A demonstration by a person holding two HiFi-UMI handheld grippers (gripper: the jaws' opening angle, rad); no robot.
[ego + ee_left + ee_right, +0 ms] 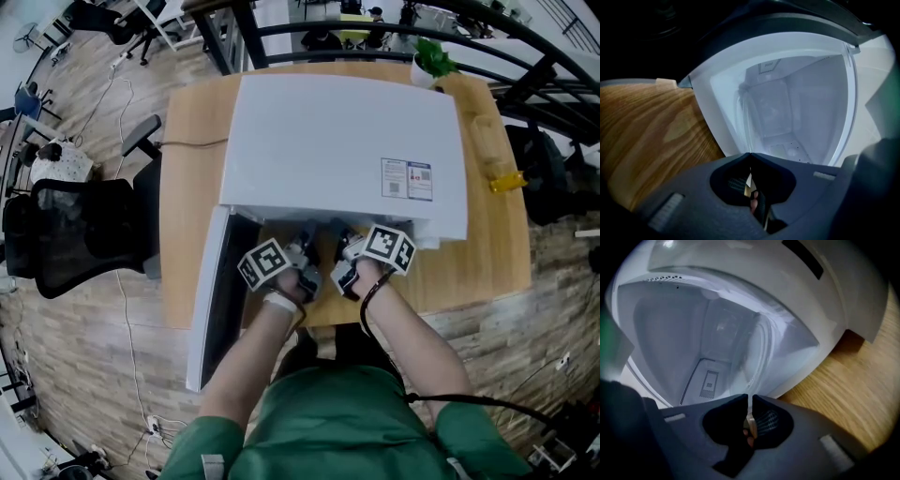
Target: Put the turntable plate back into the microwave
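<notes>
Here, leans over a wooden desk [192,187] with a white microwave [347,141] filling the upper middle of the head view, its door [214,300] swung open toward the lower left. Holds the left tongs [302,248] and the right tongs [347,248] side by side at the oven's open front, just below its top edge in the centre of the frame, each topped by a marker cube [264,262].

Pinches the turntable plate [764,112] in the left tongs [750,154]: in the left gripper view, jaws pressed together on the clear glass rim at lower centre, the plate running away edge-on into the pale cavity. Pinches the same plate [752,357] in the right tongs [750,397] too: in the right gripper view, jaws clamped on the thin rim at lower centre, the glass reaching up into the cavity beside a perforated vent panel [708,383] on the inner wall. Cannot tell from any view whether the plate touches the cavity floor.

Elsewhere in the head view: a black office chair [75,234] at the left edge, a small green plant [431,58] at the desk's upper right corner, a yellow object [497,159] on the desk right of the microwave, a printed label [406,178] on the oven's top.
</notes>
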